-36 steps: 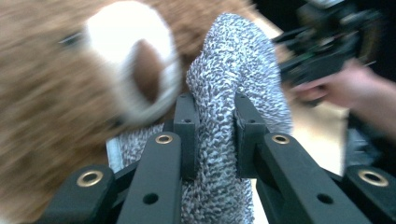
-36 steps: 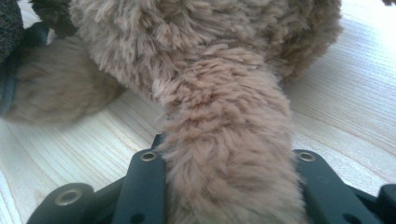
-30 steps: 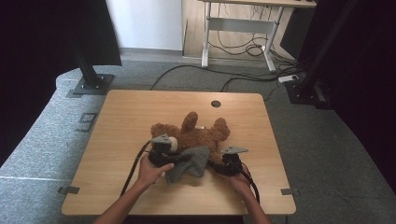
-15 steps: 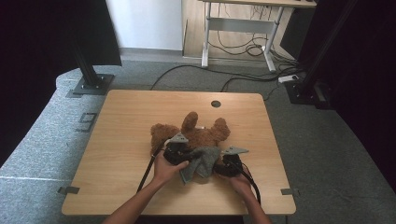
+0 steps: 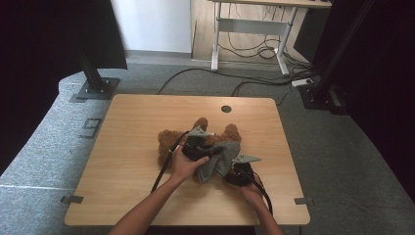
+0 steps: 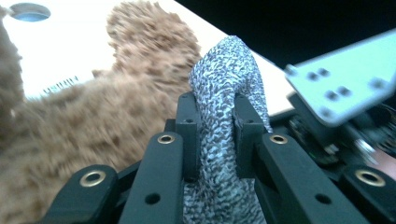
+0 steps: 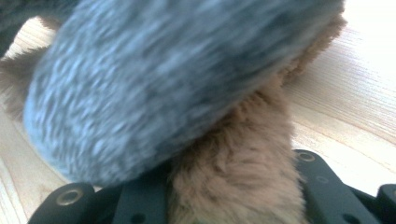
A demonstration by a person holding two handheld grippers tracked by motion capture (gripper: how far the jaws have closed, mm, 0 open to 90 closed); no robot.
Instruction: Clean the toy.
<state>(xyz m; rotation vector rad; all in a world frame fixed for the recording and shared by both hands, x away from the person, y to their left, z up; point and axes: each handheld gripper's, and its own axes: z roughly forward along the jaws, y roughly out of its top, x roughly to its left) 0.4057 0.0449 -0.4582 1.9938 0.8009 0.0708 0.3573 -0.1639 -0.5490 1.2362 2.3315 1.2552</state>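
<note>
The grey knitted garment lies over the brown teddy bear near the middle of the counter, and since a second ago its edge has been drawn inward across the bear. It is pinched between the left gripper fingers. The right gripper fingers are clamped on a plush limb. The dressing is judged partly done.

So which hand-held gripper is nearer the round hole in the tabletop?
The left. The left hand-held gripper sits over the plush bear, just below the hole, pinching the grey knit. The right hand-held gripper is lower, toward the person's edge.
</note>
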